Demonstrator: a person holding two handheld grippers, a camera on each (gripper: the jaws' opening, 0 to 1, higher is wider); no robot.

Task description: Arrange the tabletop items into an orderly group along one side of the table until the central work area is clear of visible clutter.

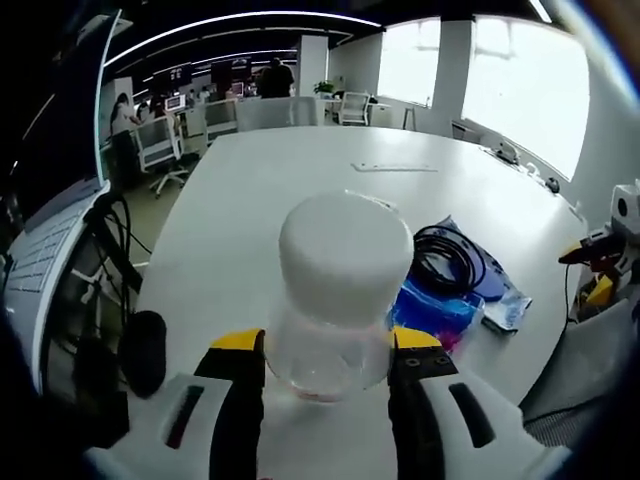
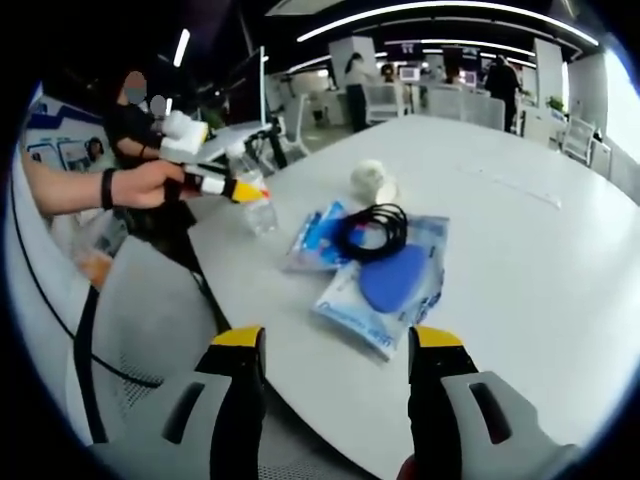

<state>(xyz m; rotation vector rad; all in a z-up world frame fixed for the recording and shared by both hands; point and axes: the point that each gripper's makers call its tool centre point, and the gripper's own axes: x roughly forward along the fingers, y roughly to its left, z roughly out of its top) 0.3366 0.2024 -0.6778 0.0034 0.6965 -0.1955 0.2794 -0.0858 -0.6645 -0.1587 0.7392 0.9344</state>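
Left gripper: its two jaws stand on both sides of the clear bottle, low on the body, and seem to press it; I judge it closed on the bottle.
Bottle: upright, white cap up, its base looks to be touching the white table or just above it; I cannot tell which. In the right gripper view the same bottle is near the table edge, with the left gripper around it and the person's hand behind.
Right gripper: jaws well apart, nothing between them, held off the near edge of the table.
Clutter: a black coiled cable lies on flat plastic packets, one with a blue oval shape; a white crumpled lump lies behind them.
Key relation: the pile lies straight ahead of the open right gripper, which is nearer to it; the bottle is to the left of the pile, at the person's side of the table.
Long axis: the big packet runs slanted away from the right gripper, one corner pointing toward it.
Judgement: the bottle is probably being placed at the edge; the pile is not yet moved.
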